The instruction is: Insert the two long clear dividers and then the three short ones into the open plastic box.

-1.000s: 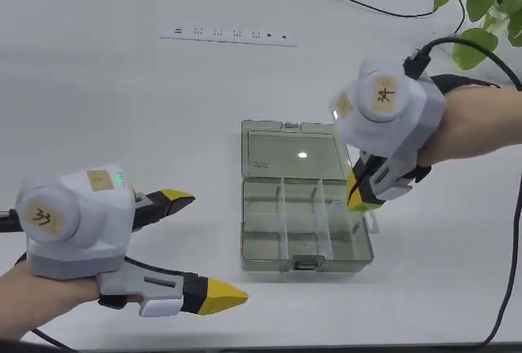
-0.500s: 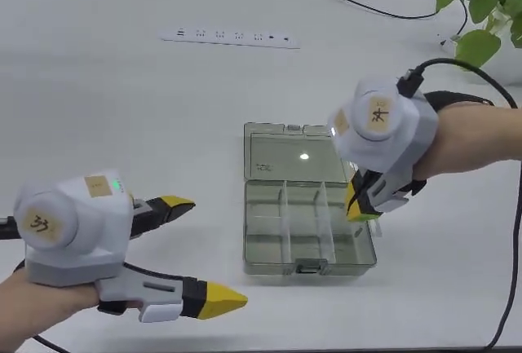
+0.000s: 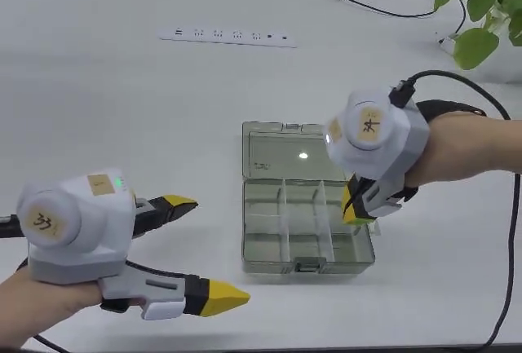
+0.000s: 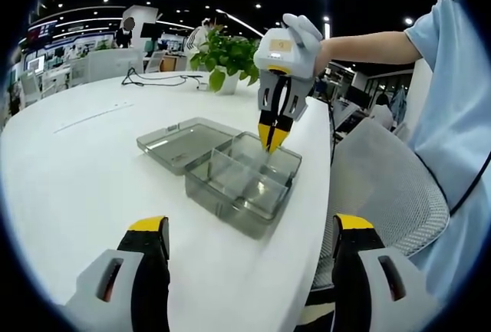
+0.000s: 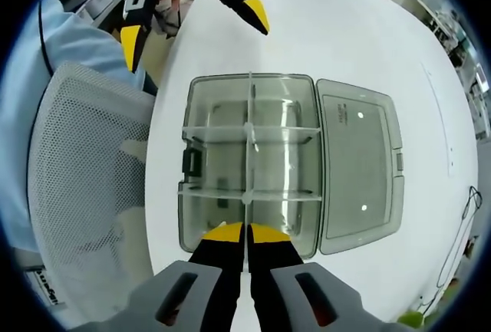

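i see the open plastic box [image 3: 277, 265] on the white table [image 3: 122, 100], its lid [image 3: 285, 151] laid flat behind it. my right gripper [image 3: 352, 210] hangs tip-down over the box's right-end compartment, jaws pressed almost together on a thin clear divider [image 5: 246, 208] standing in that compartment. other clear dividers [image 3: 282, 218] already stand inside the box. my left gripper [image 3: 208, 249] hovers left of the box, near its front corner, jaws spread wide and empty.
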The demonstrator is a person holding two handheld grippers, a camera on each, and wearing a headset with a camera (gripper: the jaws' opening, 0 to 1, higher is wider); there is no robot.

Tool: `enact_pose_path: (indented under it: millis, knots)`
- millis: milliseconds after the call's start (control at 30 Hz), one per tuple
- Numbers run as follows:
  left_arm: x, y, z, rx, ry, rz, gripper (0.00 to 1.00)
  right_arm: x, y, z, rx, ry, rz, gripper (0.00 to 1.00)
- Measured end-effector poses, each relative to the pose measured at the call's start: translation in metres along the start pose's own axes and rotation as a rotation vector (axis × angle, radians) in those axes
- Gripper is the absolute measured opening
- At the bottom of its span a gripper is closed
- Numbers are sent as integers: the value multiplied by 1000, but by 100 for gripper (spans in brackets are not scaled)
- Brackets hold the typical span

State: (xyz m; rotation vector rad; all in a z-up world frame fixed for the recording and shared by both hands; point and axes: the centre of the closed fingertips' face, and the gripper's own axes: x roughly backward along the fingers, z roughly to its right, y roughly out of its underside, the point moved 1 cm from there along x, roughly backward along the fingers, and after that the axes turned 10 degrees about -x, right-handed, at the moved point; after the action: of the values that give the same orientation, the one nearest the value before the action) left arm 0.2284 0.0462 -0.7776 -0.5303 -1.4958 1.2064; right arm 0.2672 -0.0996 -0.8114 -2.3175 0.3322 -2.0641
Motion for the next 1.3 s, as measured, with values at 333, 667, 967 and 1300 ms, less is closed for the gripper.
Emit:
enact_pose_path:
  millis: [333, 667, 967, 1300]
  knots:
    - [-3, -4, 1, -5, 0, 9, 89, -6, 2, 1, -9, 36, 23, 2]
    - [-4, -10, 3, -21, 0, 15, 88, -7, -2, 5, 70, 67, 160, 19]
    - [4, -10, 0, -20, -10, 12, 88, 27, 14, -4, -116, 74, 429, 44]
    - [13, -8, -12, -26, -90, 7, 93, 51, 57, -26, -308, 196, 675, 82]
